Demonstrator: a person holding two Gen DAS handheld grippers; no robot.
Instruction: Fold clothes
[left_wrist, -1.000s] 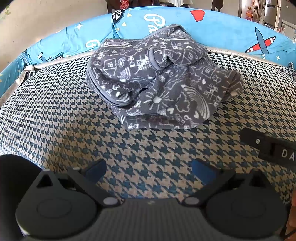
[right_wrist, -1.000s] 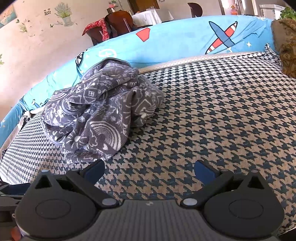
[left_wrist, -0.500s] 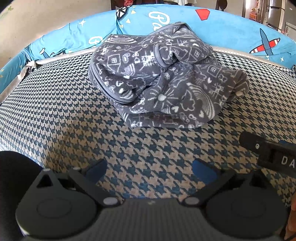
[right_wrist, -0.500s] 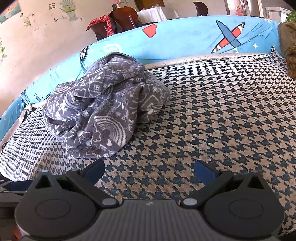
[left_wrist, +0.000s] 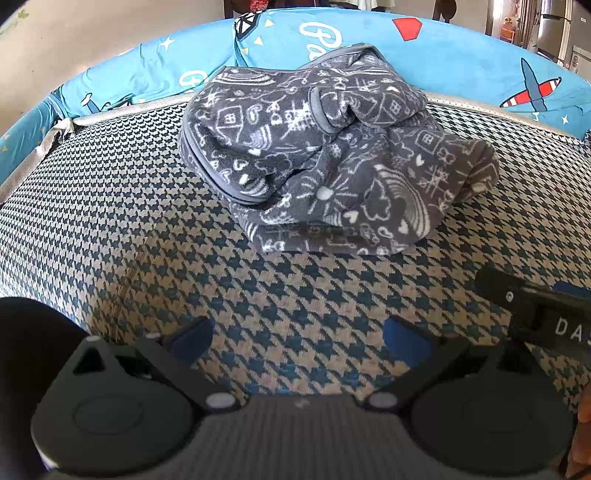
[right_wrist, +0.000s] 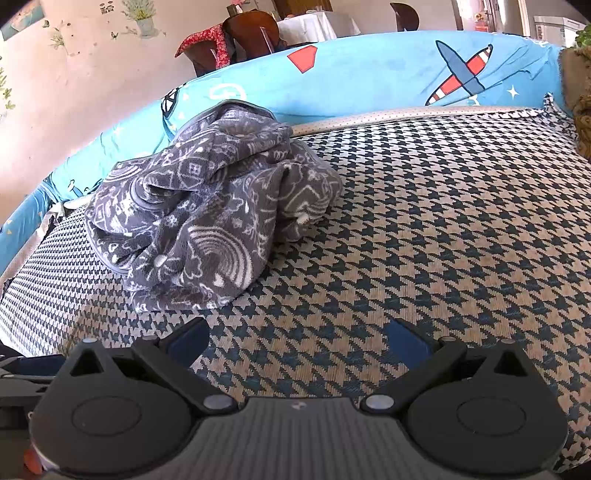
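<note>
Left gripper (left_wrist: 297, 334) fingers spread wide, nothing between them, hovering over bare houndstooth cover (left_wrist: 129, 221); right gripper (right_wrist: 297, 338) same, jaws wide apart and empty, also above bare cover. Neither touches cloth. Left one faces the garment head-on, right one sits off to the right of it, so the pair probably brackets the pile for a two-point pickup. Grey patterned fleece garment (left_wrist: 332, 162) lies crumpled in a heap at the far side of the surface, far-left in the right wrist view (right_wrist: 207, 221), its far edge resting against the blue cartoon-print bolster (left_wrist: 461, 66). Bound hem edge shows on its left side, a rolled cuff or collar on top; sleeves and body can't be told apart yet. Judgement: folding not started, the heap needs spreading flat first, so open jaws make sense for the approach. Part of the right gripper's body (left_wrist: 535, 310) pokes in at the right of the left view. Chairs and a table sit behind the bolster.
</note>
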